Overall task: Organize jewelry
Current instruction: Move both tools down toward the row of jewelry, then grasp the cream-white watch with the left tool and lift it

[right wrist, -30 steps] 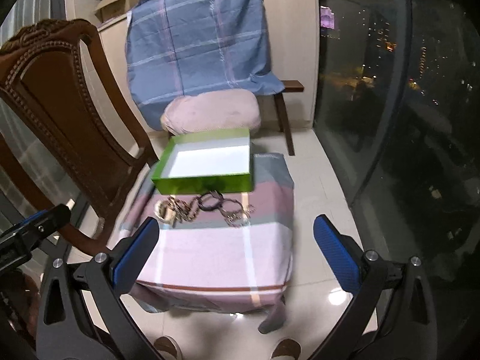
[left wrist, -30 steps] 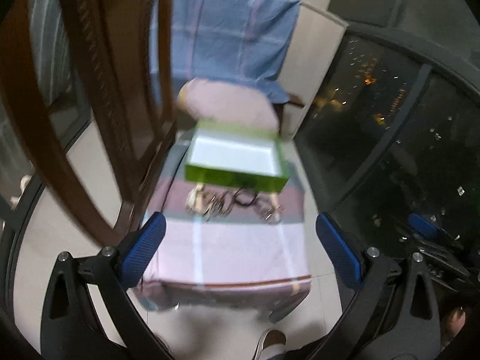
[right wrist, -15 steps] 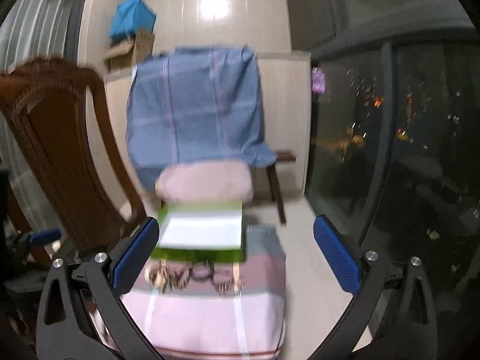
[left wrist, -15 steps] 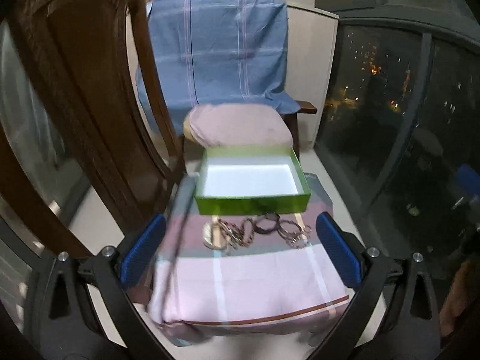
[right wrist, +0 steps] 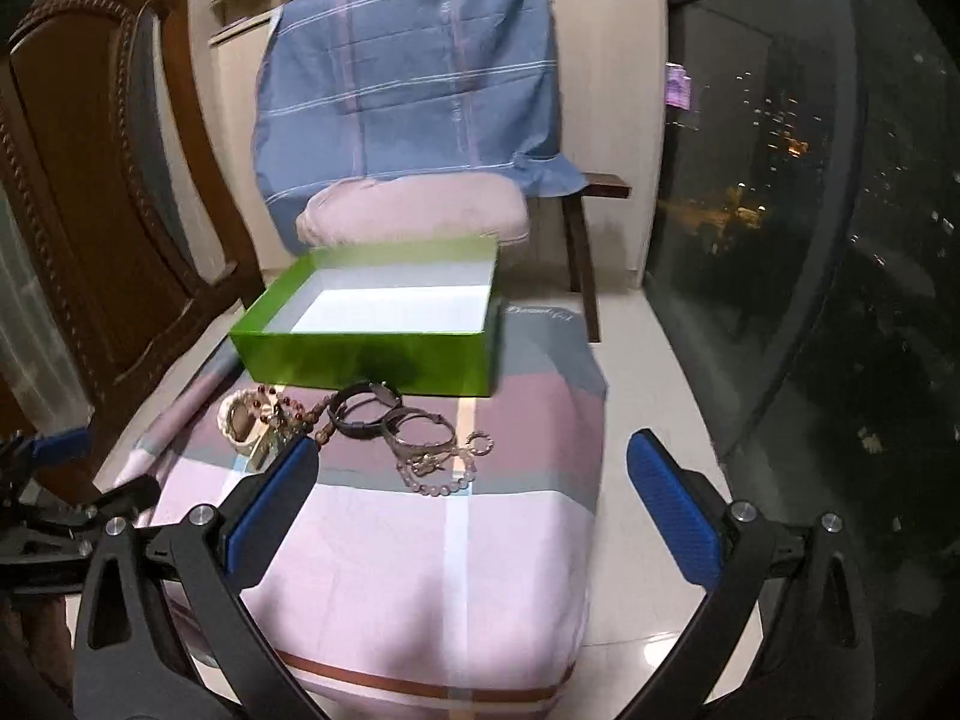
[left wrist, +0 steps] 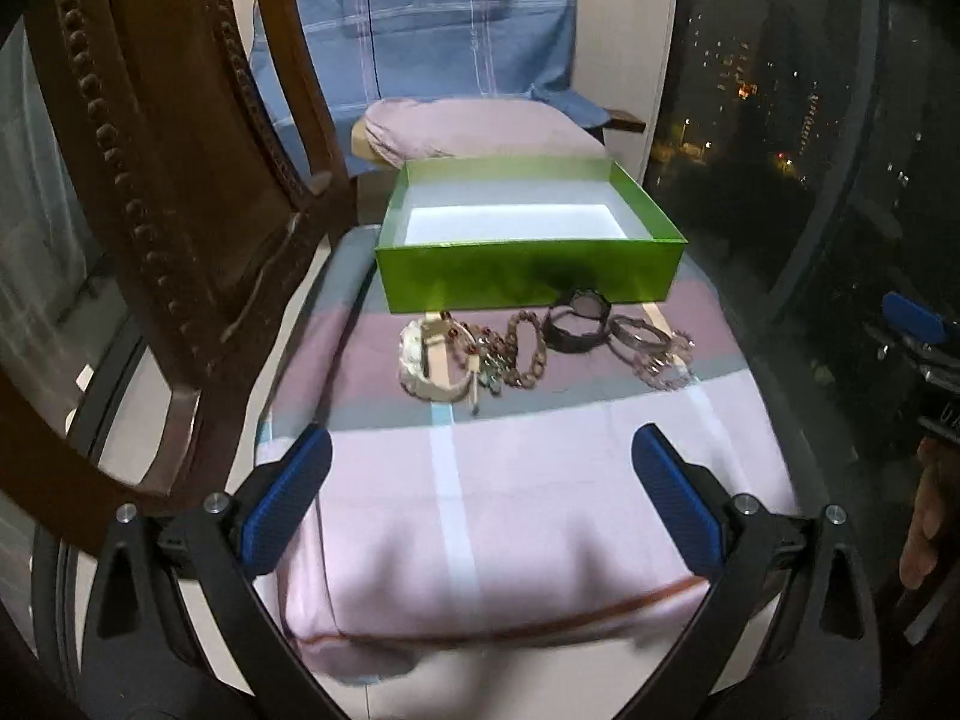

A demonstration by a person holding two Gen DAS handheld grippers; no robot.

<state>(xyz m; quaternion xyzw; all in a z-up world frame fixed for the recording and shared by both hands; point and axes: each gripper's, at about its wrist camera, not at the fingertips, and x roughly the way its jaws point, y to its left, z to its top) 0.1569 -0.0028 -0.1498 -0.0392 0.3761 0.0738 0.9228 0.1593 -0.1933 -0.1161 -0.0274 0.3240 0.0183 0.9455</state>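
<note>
An empty green box (left wrist: pixel 528 276) (right wrist: pixel 372 354) with a white inside stands at the back of a cloth-covered stool (left wrist: pixel 528 516) (right wrist: pixel 432 570). In front of it lies a row of jewelry: a white bangle (left wrist: pixel 420 360) (right wrist: pixel 237 420), beaded bracelets (left wrist: pixel 528 354) (right wrist: pixel 300 414), a dark watch (left wrist: pixel 576 327) (right wrist: pixel 363 411), silver bangles (left wrist: pixel 639 336) (right wrist: pixel 420 432) and a pale bead bracelet (left wrist: pixel 666 369) (right wrist: pixel 444 477). My left gripper (left wrist: pixel 480 498) hangs open over the stool's near edge, short of the jewelry. My right gripper (right wrist: pixel 474 510) is open too, just behind the jewelry.
A carved wooden chair (left wrist: pixel 168 180) (right wrist: pixel 90 192) stands close on the left. A pink cushion (left wrist: pixel 480 126) and a blue cloth (right wrist: pixel 408 72) over a bench lie behind the box. Dark glass panes (right wrist: pixel 810 240) run along the right. A hand (left wrist: pixel 927 516) shows at the right edge.
Both grippers have come nearer and lower toward the stool; the box and jewelry now look larger. The jewelry and box have not moved.
</note>
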